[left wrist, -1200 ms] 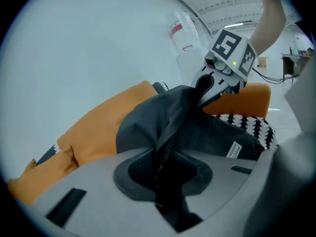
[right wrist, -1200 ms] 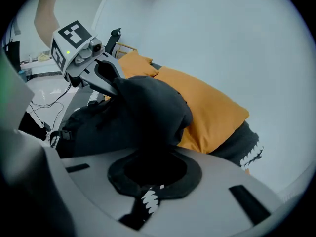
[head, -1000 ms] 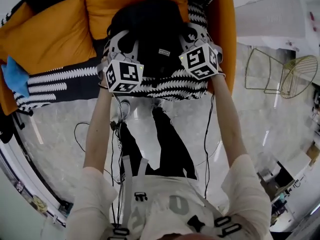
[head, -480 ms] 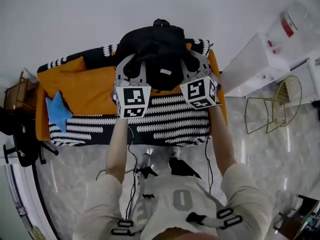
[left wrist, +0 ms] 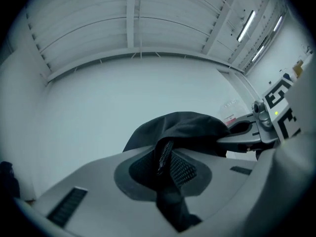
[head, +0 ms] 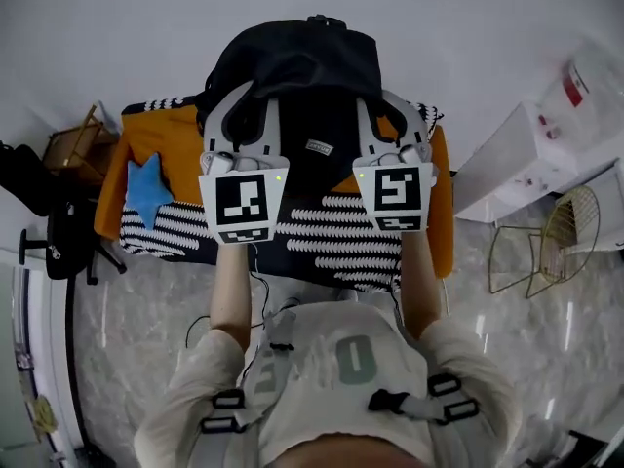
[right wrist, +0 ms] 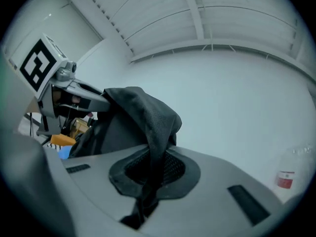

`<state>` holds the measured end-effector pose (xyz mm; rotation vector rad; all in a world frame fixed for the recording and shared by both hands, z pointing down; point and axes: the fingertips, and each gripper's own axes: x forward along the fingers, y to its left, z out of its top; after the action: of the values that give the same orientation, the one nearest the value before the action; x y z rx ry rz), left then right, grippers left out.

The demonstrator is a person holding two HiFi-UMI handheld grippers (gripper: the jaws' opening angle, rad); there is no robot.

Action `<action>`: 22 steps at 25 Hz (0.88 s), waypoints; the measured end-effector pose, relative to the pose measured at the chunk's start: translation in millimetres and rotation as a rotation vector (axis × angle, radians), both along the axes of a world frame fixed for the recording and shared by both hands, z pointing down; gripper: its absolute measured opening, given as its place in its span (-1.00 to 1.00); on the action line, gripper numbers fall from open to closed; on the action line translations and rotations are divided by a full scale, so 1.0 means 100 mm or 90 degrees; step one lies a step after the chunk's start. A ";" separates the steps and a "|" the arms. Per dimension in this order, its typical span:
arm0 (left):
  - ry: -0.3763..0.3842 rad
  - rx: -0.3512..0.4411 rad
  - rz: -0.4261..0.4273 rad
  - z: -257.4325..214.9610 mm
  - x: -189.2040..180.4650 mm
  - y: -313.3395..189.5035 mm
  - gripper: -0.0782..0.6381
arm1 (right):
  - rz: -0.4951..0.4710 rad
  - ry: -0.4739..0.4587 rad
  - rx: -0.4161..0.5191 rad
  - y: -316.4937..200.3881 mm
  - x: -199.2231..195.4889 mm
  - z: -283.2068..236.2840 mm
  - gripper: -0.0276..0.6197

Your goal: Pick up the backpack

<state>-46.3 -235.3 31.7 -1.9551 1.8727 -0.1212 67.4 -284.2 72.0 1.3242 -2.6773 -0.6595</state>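
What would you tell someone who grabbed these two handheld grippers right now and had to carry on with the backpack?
Left gripper: shut on the backpack, black fabric pinched between its jaws.
Right gripper: shut on the same fabric, other side.
Position: the bag hangs between both, raised before the white wall, above the orange sofa.
Done: the pick-up, it seems.
Left: nothing more named; hold both grips firmly.

White wall (head: 117,27), glossy marble floor (head: 136,310), orange sofa (head: 175,139), gold wire chair (head: 565,224)
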 end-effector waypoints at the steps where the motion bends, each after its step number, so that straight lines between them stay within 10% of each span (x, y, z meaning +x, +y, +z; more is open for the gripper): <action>1: 0.005 0.008 -0.010 -0.02 0.00 0.12 -0.60 | -0.008 -0.016 0.004 0.11 0.00 -0.03 -0.86; 22: 0.048 0.024 -0.047 0.14 0.36 0.68 -0.60 | -0.036 -0.071 0.026 0.62 0.39 -0.07 -0.85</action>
<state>-10.8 -167.8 45.6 -1.8904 1.9804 -0.0338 106.0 -222.3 65.4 1.3381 -2.8139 -0.6684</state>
